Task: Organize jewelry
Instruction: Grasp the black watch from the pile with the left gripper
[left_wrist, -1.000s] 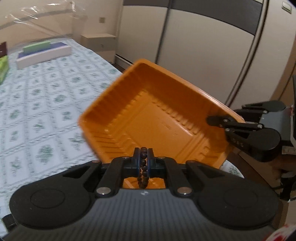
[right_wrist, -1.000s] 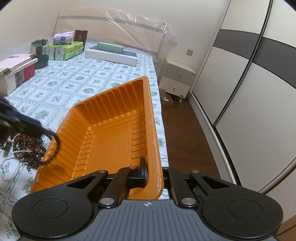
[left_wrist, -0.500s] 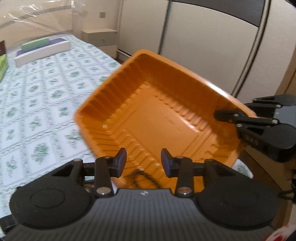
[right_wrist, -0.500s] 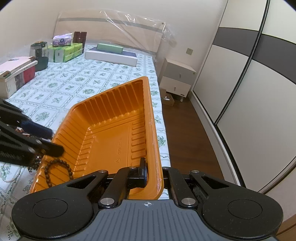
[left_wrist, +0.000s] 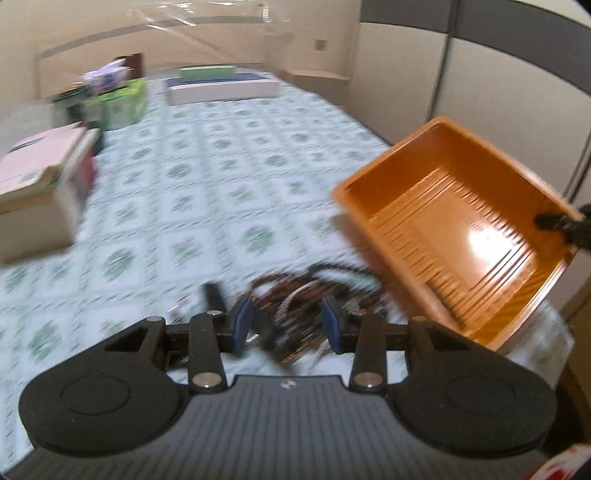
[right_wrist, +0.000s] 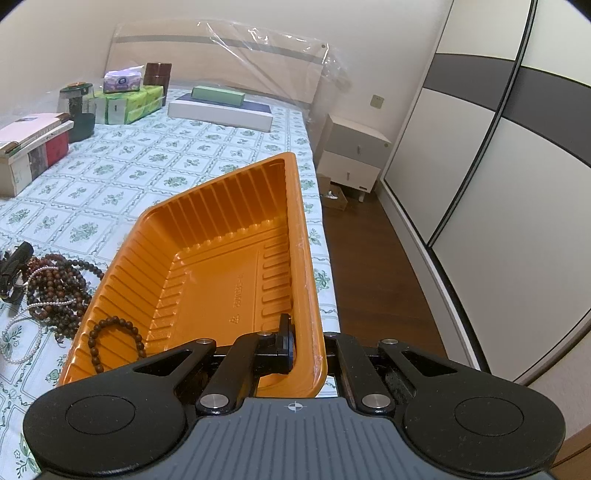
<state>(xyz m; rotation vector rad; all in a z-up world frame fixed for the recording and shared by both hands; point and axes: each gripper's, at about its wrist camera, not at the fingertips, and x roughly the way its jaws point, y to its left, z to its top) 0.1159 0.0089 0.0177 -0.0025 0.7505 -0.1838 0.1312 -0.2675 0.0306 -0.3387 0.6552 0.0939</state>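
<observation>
My right gripper is shut on the near rim of an orange plastic tray and holds it tilted over the bed's edge. A dark bead bracelet lies in the tray's near left corner. My left gripper is open and empty above a blurred pile of bead strands on the bedspread. The pile of dark beads with a white pearl strand lies left of the tray. The tray shows at the right in the left wrist view.
The green-patterned bedspread carries a book box at left, green tissue packs, a dark jar and a white flat box by the headboard. A nightstand and wardrobe doors stand to the right.
My left gripper opened and dropped the bead bracelet into the tray, then swung left and down over the jewelry pile. The right gripper and tray stayed still.
</observation>
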